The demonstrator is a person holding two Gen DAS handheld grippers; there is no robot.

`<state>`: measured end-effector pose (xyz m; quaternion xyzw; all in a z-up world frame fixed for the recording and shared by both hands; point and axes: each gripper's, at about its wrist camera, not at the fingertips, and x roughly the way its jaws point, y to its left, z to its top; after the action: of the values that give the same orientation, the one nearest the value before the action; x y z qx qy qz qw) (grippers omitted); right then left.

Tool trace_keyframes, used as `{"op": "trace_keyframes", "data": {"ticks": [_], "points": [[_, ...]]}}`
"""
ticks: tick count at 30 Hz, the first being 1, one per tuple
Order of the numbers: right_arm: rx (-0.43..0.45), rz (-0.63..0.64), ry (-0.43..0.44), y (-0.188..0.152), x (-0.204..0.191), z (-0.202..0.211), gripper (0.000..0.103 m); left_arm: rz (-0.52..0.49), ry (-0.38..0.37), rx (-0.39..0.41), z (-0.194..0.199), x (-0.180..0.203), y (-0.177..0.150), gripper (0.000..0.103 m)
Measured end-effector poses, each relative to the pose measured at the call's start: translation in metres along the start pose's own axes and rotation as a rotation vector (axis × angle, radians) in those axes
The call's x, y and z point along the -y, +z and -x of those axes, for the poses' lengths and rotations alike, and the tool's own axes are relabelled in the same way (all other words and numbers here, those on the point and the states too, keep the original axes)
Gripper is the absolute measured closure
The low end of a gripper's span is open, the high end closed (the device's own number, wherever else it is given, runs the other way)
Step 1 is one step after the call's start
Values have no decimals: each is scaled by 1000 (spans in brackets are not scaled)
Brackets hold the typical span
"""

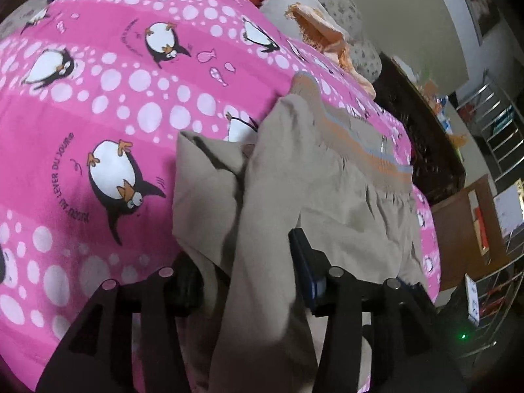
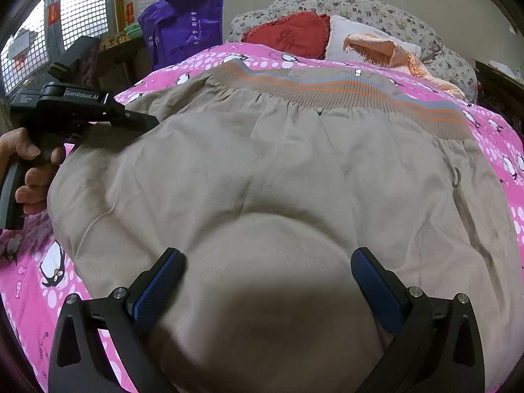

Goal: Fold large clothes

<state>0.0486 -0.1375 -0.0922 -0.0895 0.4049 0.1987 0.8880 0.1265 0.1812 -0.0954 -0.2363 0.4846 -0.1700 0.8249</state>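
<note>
The jacket (image 2: 262, 163) lies spread on the bed (image 2: 501, 137), on the pink quilt, ribbed hem (image 2: 327, 88) toward the pillows (image 2: 344, 37). Most of the body lies flat and unfolded.

Left gripper (image 1: 249, 268): a lifted ridge of beige cloth, probably a side edge or sleeve, runs between the fingers. Whether the pads press on it cannot be told; the left pad is covered by cloth. In the right wrist view this gripper sits at the jacket's left edge, held by a hand (image 2: 29, 170).

Right gripper (image 2: 267, 281): fingers wide apart, nothing clamped, poised over the near part of the jacket.

Progress, as judged: early. The first side fold appears to be starting; the opposite side and the lengthwise folds remain.

Not visible: the jacket's near edge, cut off at the frame bottom; the sleeves, which cannot be identified; the front closure.
</note>
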Motion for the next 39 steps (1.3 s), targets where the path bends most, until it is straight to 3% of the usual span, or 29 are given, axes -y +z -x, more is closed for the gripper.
{"op": "trace_keyframes", "data": {"ticks": [3, 6, 21, 25, 28, 32, 39], "points": [[0, 0, 1, 0, 0, 0, 1, -5, -5, -12, 0, -4, -2, 90], [-1, 0, 1, 1, 0, -1, 1, -33, 8, -3, 4, 1, -2, 96], [-20, -27, 2, 5, 6, 8, 1, -33, 55, 52, 28, 24, 7, 99], [-15, -80, -102, 9, 18, 30, 1, -43, 47, 66, 44, 28, 13, 99], [15, -133, -184, 6, 41, 57, 1, -72, 46, 76, 55, 32, 18, 100], [-50, -237, -302, -11, 99, 71, 1, -74, 52, 72, 57, 35, 21, 100], [-65, -374, -352, -40, 164, 103, 1, -50, 30, 78, 59, 48, 25, 100]]}}
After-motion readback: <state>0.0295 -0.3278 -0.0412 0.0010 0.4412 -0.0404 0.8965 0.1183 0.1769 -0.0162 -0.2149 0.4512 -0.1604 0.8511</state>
